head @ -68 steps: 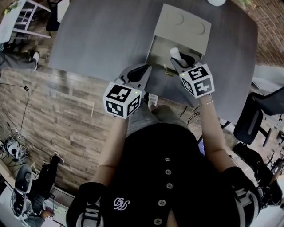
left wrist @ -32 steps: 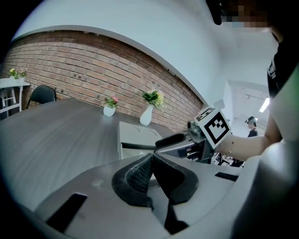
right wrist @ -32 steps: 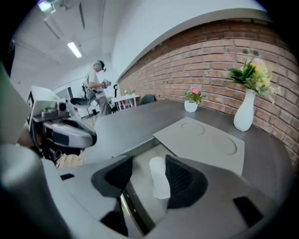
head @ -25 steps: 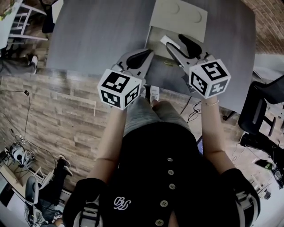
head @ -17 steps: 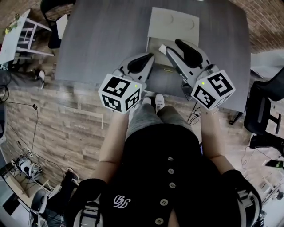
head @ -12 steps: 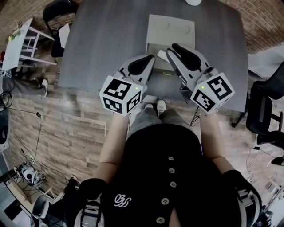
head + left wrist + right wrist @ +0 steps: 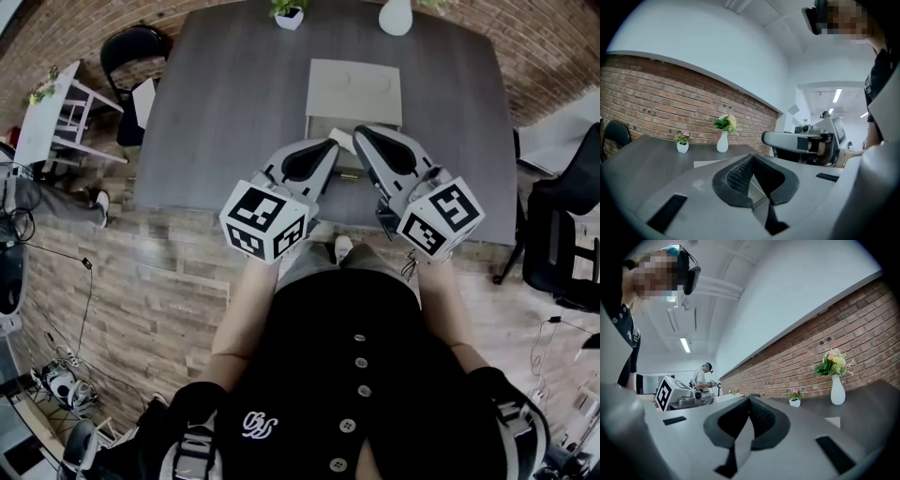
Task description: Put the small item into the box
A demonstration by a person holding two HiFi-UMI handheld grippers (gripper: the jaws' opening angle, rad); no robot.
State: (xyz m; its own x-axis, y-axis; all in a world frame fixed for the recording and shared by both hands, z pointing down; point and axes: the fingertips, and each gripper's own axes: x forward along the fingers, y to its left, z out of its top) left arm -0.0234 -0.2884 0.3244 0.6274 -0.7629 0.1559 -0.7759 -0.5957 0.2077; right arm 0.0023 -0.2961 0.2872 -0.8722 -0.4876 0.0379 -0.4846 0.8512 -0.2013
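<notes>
The flat grey box [image 7: 321, 126] stands open on the dark grey table [image 7: 225, 103], its lid [image 7: 354, 90] folded back behind it. Something small and white [image 7: 343, 141] shows in the box between the two gripper tips; I cannot make out its shape. In the head view my left gripper [image 7: 330, 148] hovers over the box's near left corner and my right gripper [image 7: 361, 133] over its near middle. Both are raised and level. The left gripper view shows my left gripper [image 7: 752, 157] shut and empty. My right gripper [image 7: 749, 398] is also shut and empty.
At the table's far edge stand a white vase [image 7: 395, 16] and a small potted plant [image 7: 288, 13], with a brick wall [image 7: 843, 329] behind. Black chairs stand at the left [image 7: 131, 47] and right [image 7: 562, 244]. Another person [image 7: 702, 376] works far off.
Earlier my right gripper held the white item over the box; now both grippers have drawn back toward my body, and the view takes in more of the table.
</notes>
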